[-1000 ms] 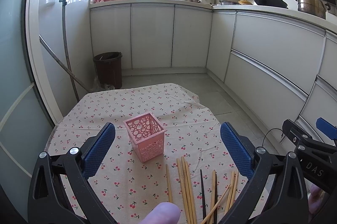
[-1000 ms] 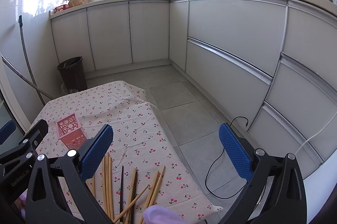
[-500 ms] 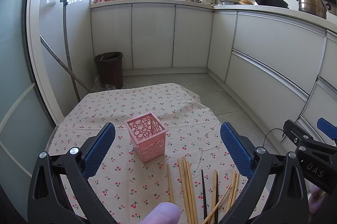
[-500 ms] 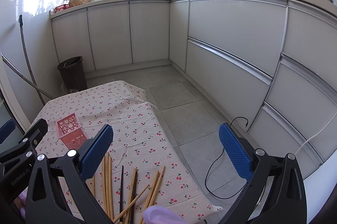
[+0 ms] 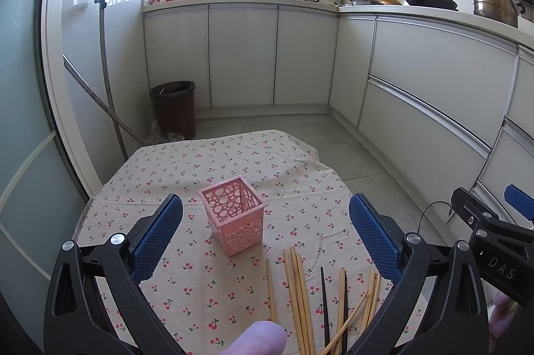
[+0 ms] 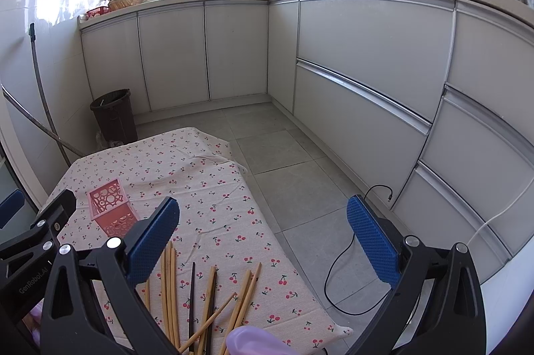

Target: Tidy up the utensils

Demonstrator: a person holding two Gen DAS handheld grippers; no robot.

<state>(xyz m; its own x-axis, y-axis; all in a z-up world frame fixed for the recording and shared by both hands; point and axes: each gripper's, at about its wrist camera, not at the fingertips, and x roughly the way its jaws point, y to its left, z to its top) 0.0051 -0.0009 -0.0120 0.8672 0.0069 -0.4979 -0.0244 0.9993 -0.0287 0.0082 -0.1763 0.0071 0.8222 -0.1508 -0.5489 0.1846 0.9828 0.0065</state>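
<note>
Chopsticks [image 5: 300, 295] lie scattered at the near edge of the cloth-covered worktop [image 5: 200, 161], just short of the empty pink holder [image 5: 233, 214] standing upright for loading. I hold my left hand-held gripper [image 5: 265, 238] wide open and empty above them; my right hand-held gripper [image 6: 263, 241], equally spread and empty, hangs over the worktop's right edge.
</note>
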